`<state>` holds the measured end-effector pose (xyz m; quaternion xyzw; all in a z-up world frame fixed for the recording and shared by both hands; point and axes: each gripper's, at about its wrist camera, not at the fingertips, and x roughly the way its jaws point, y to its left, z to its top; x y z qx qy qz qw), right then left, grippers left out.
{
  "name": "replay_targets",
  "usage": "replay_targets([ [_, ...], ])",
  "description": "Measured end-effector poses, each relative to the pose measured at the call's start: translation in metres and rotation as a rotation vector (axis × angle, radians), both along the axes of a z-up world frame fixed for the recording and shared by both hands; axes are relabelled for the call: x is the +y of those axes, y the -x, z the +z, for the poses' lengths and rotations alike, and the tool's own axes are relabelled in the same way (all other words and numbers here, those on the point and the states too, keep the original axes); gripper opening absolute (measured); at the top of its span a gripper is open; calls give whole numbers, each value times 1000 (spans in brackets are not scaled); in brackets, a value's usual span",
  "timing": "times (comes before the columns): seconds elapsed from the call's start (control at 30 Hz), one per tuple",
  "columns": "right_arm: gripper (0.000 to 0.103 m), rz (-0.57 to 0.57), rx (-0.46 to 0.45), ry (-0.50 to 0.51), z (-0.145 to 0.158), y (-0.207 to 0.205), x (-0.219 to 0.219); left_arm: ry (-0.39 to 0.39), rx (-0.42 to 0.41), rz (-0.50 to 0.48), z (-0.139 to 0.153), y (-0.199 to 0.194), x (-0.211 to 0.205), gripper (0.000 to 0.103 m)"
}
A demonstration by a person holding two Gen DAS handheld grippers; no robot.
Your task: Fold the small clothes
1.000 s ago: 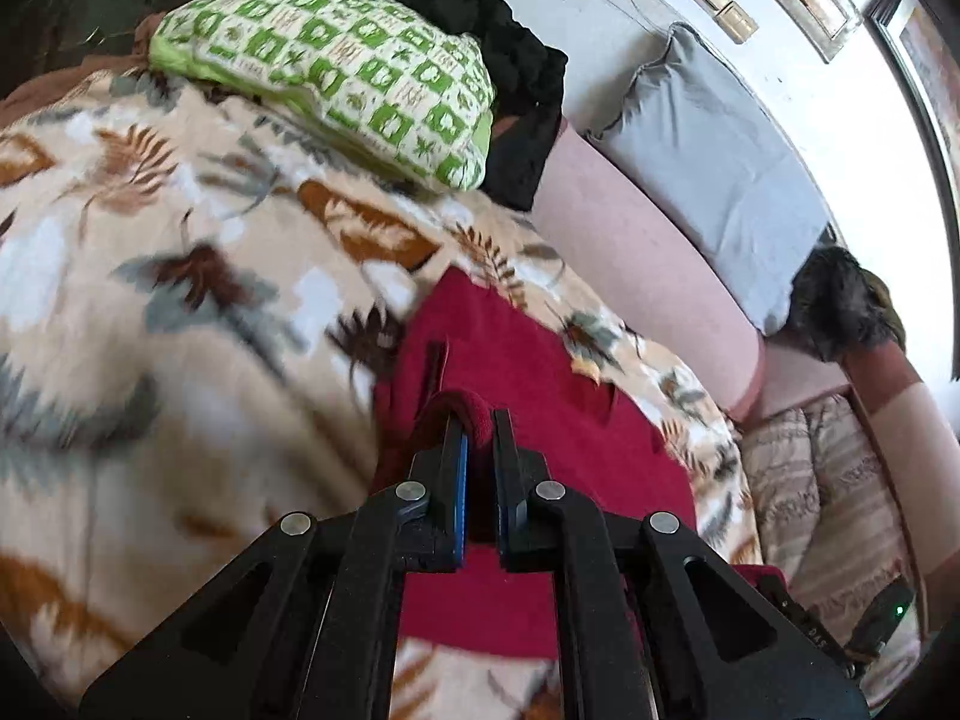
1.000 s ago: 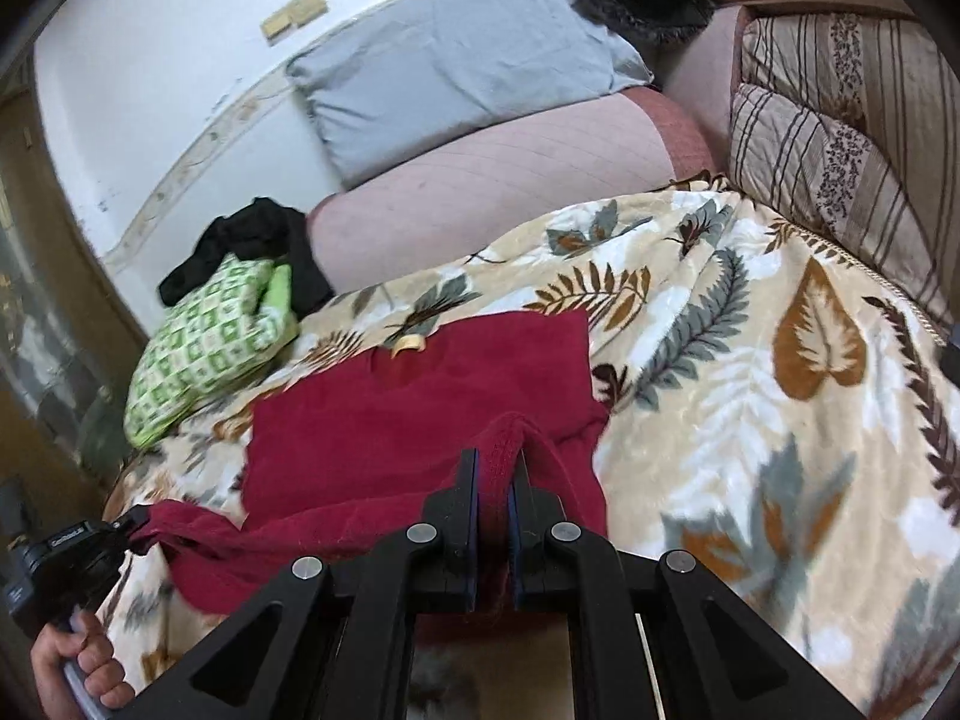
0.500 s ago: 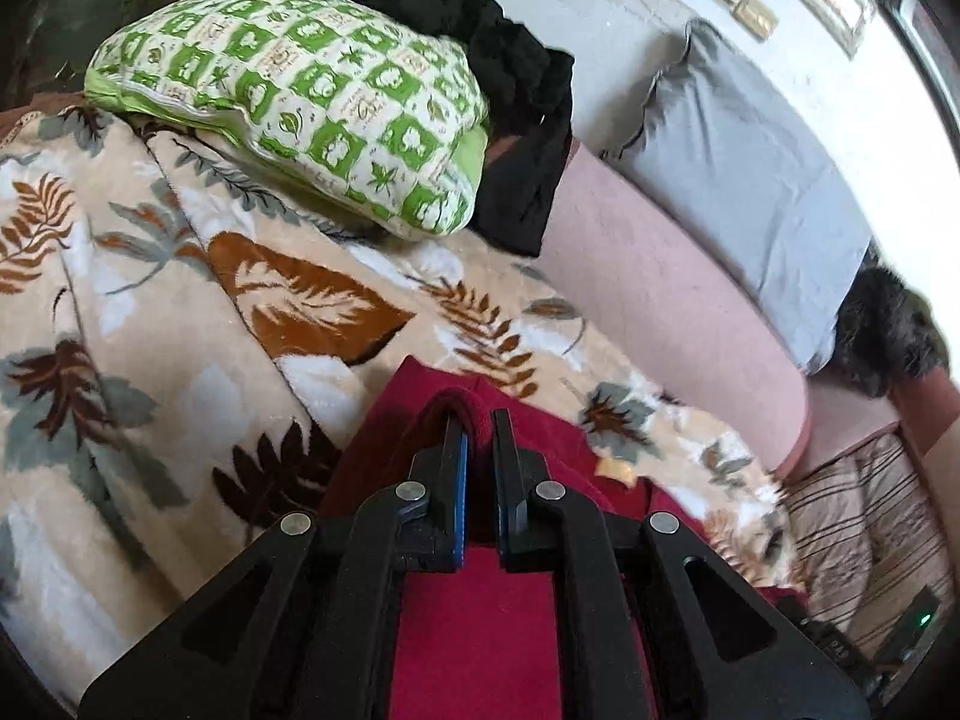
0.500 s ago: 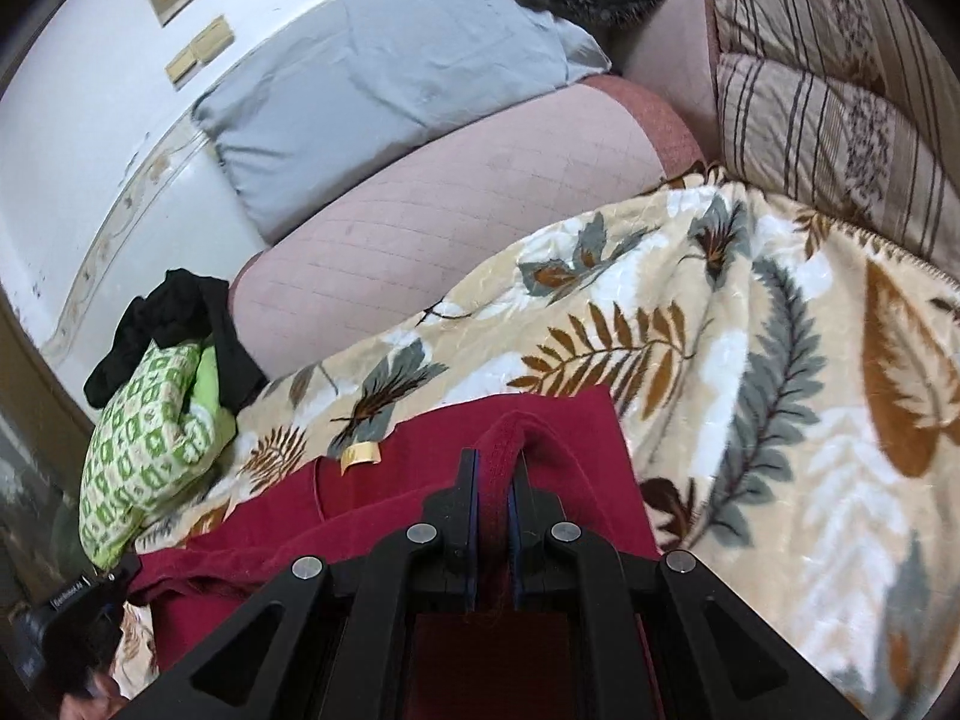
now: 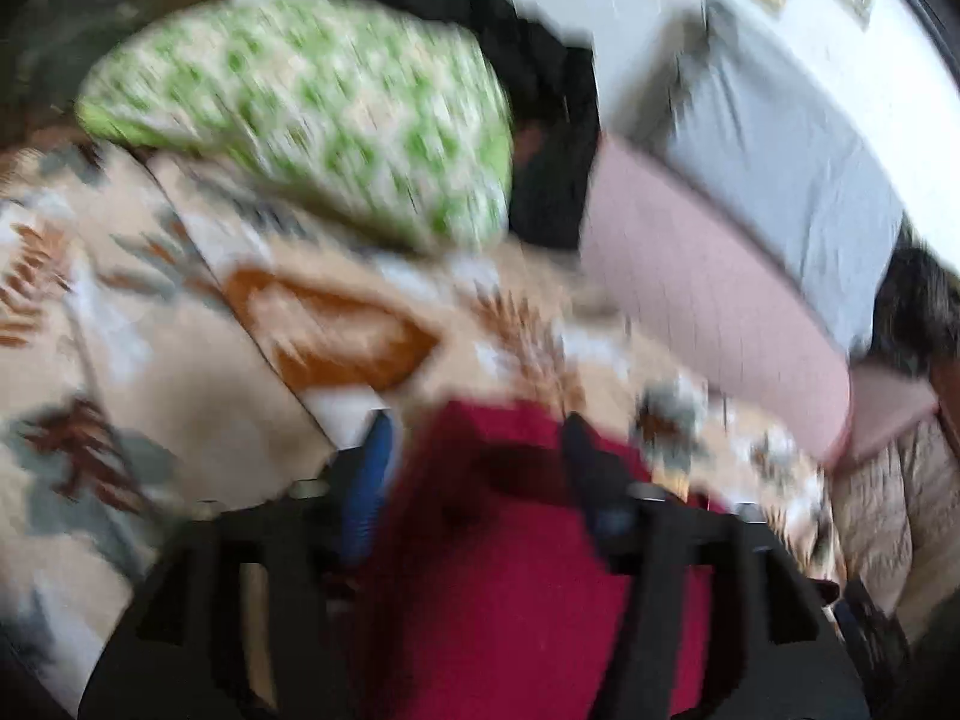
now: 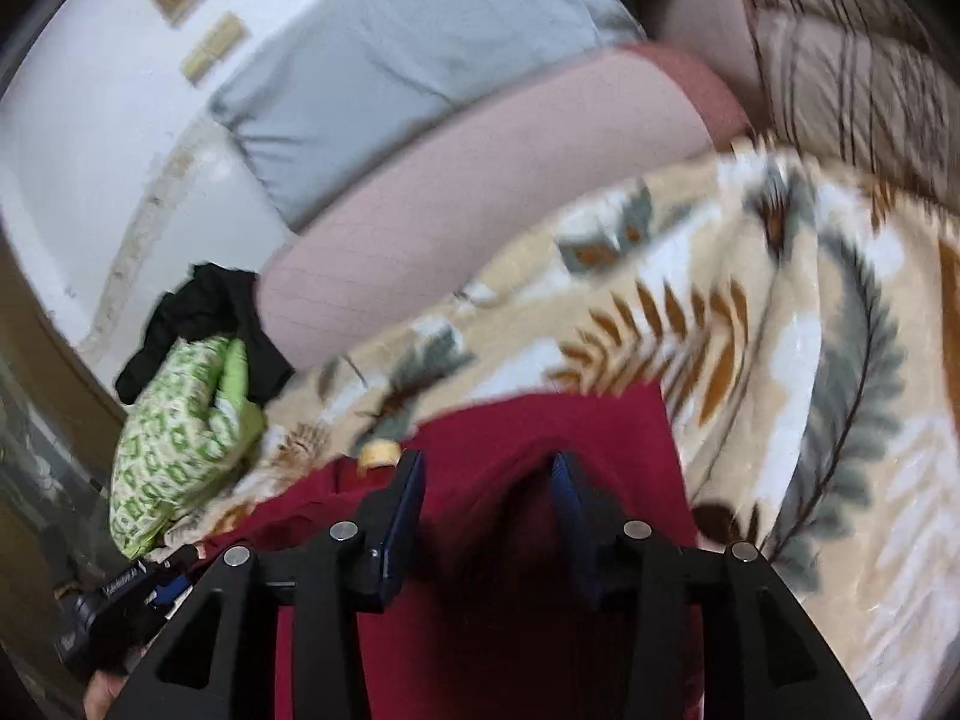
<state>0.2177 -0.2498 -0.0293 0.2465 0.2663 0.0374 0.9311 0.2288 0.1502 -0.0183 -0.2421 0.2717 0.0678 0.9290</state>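
A dark red garment [image 5: 528,570] lies folded on a leaf-patterned blanket [image 5: 180,360]. The left wrist view is motion-blurred. My left gripper [image 5: 474,438] is open, its fingers spread on either side of the garment's far left corner. In the right wrist view the same garment [image 6: 540,432] lies flat under my right gripper [image 6: 486,462], which is open over the far right corner; a small fold of cloth stands between the fingers. A tan label [image 6: 378,453] shows at the garment's far edge.
A green-and-white patterned pillow [image 5: 312,120] and black clothing [image 5: 540,120] lie at the far left. A pink bolster [image 6: 480,180] and a grey pillow [image 6: 390,60] line the wall. A striped cushion [image 6: 852,54] is at the right.
Both grippers carried the garment's near edge forward over itself, then opened and let go. The cloth now lies doubled on the blanket.
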Motion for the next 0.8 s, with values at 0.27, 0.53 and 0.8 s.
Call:
replay_targets([
  [0.27, 43, 48, 9, 213, 8, 5, 30, -69, 33, -221, -2, -14, -39, 70],
  [0.53, 43, 148, 174, 220, -28, -70, 59, -68, 231, -270, -52, -64, -51, 69],
  [0.8, 50, 234, 299, 332, -67, -95, 72, -321, 289, -292, -73, -67, -81, 72],
])
